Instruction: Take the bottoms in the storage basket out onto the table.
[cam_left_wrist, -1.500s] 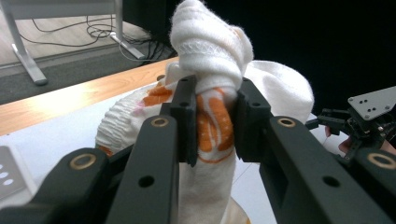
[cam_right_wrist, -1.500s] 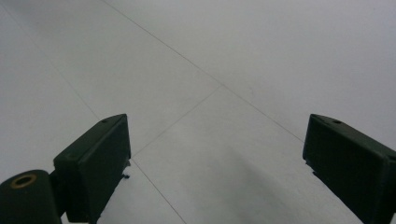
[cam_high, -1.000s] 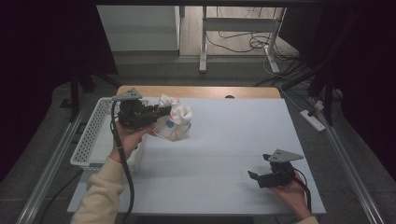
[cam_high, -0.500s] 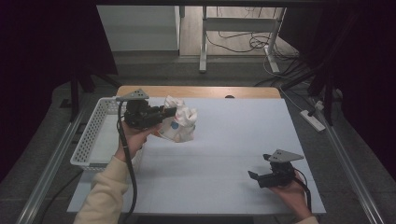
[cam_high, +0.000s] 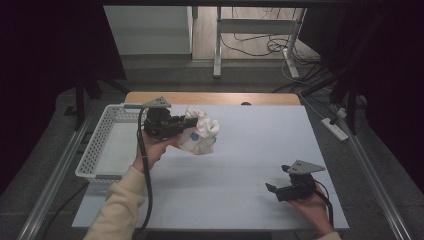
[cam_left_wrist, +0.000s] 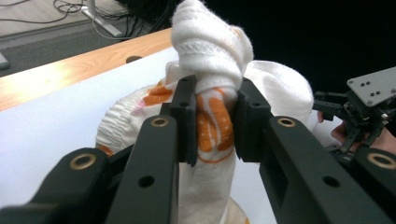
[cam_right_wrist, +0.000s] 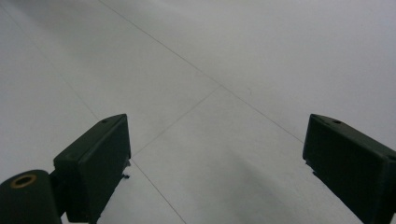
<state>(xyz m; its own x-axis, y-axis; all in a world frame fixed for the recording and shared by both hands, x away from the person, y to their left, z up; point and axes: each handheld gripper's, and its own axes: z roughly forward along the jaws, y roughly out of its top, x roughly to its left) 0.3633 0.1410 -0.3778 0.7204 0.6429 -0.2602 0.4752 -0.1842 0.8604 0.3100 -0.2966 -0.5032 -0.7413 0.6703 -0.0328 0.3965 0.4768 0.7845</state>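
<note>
Between left gripper (cam_left_wrist: 212, 123) jaws, white cloth (cam_left_wrist: 210, 51).

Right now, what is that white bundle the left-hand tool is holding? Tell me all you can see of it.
The cloth bundle looks like soft white knitted fabric, bunched and crumpled, with orange markings and a stitched hem; the high view shows a small blue spot too. The left gripper is shut on a fold of it, holding it lifted over the white table, near the white basket. Nothing else touches it.
</note>
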